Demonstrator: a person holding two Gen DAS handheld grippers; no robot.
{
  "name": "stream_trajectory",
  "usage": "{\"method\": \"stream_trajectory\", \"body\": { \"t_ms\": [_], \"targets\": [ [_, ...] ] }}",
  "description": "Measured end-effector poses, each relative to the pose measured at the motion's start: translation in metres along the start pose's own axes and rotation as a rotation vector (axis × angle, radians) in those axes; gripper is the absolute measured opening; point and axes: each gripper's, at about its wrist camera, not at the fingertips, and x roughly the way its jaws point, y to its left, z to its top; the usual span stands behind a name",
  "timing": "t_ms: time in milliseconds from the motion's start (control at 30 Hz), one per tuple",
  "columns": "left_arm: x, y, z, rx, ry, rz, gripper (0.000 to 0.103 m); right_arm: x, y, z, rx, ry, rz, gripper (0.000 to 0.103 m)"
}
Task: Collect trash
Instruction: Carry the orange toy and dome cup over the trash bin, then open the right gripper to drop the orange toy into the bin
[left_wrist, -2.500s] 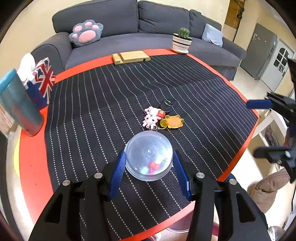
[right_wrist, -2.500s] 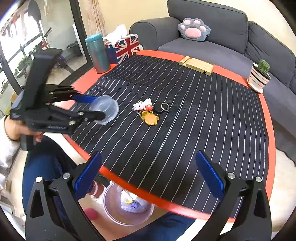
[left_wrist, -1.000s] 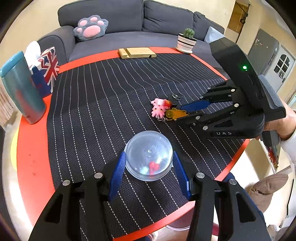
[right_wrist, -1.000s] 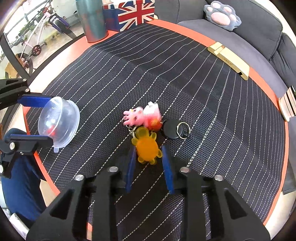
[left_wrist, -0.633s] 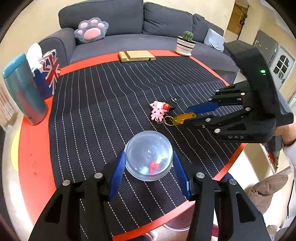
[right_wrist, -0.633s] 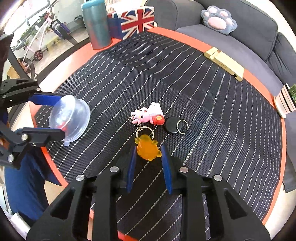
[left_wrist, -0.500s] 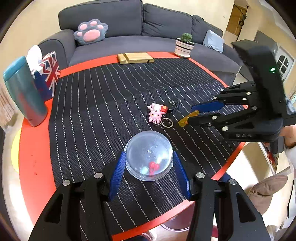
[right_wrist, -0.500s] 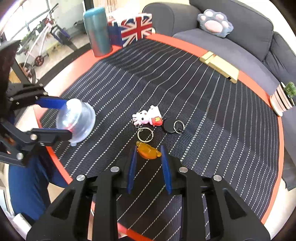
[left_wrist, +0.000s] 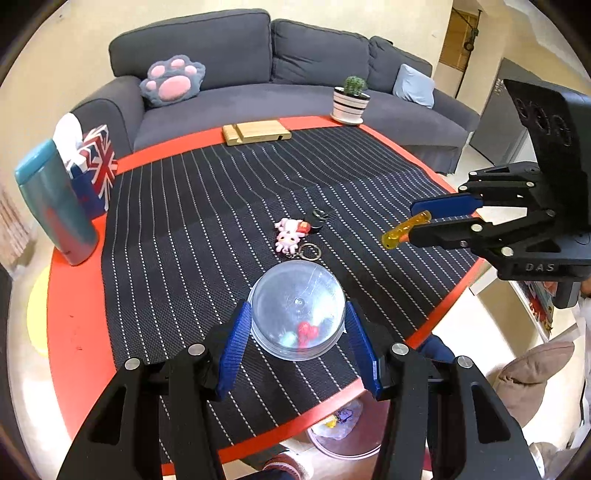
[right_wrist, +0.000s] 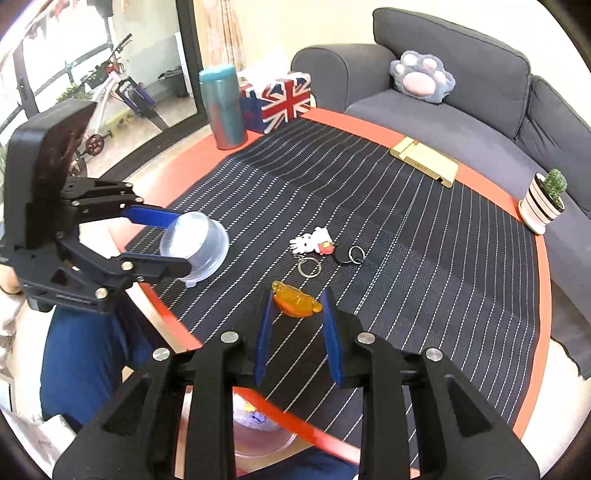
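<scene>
My left gripper (left_wrist: 298, 330) is shut on a clear plastic cup (left_wrist: 298, 308) with red and pale bits inside, held above the striped mat near the table's front edge; it also shows in the right wrist view (right_wrist: 194, 245). My right gripper (right_wrist: 297, 314) is shut on an orange turtle charm (right_wrist: 295, 303) and holds it above the mat; the charm also shows in the left wrist view (left_wrist: 404, 229). A pink-white kitty charm (right_wrist: 312, 240), a key ring (right_wrist: 308, 266) and a black fob (right_wrist: 345, 254) lie on the mat.
A pink bin (left_wrist: 343, 437) with trash stands on the floor under the table's front edge. A teal tumbler (left_wrist: 55, 206), a Union Jack tissue box (left_wrist: 94, 168), a wooden stand (left_wrist: 256, 132) and a potted cactus (left_wrist: 351, 99) sit around the table rim. A grey sofa is behind.
My right gripper closed on the orange charm, pulled it off the key ring and lifted it back toward the table's front edge. The left gripper kept holding the cup.
</scene>
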Motion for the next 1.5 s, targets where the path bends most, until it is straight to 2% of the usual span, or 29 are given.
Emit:
{"method": "stream_trajectory", "body": {
  "t_ms": [333, 633, 1067, 1400, 1433, 1500],
  "targets": [
    [-0.02, -0.018, -0.006, 0.032, -0.038, 0.004, 0.051, -0.035, 0.022, -0.028, -0.008, -0.057, 0.02, 0.026],
    [-0.03, -0.034, -0.026, 0.041, -0.048, -0.022, 0.051, -0.049, 0.039, -0.057, -0.009, -0.065, 0.031, 0.026],
    [-0.036, -0.048, -0.062, 0.024, -0.037, -0.071, 0.051, -0.037, 0.055, -0.102, 0.025, -0.006, 0.094, 0.026],
    [-0.039, -0.049, -0.07, 0.017, -0.029, -0.079, 0.051, -0.032, 0.062, -0.115, 0.035, 0.013, 0.147, 0.028],
    [-0.04, -0.049, -0.07, 0.016, -0.029, -0.081, 0.051, -0.032, 0.062, -0.115, 0.038, 0.011, 0.148, 0.032],
    [-0.04, -0.05, -0.071, 0.017, -0.028, -0.084, 0.051, -0.034, 0.059, -0.115, 0.053, -0.005, 0.144, 0.068]
  ]
}}
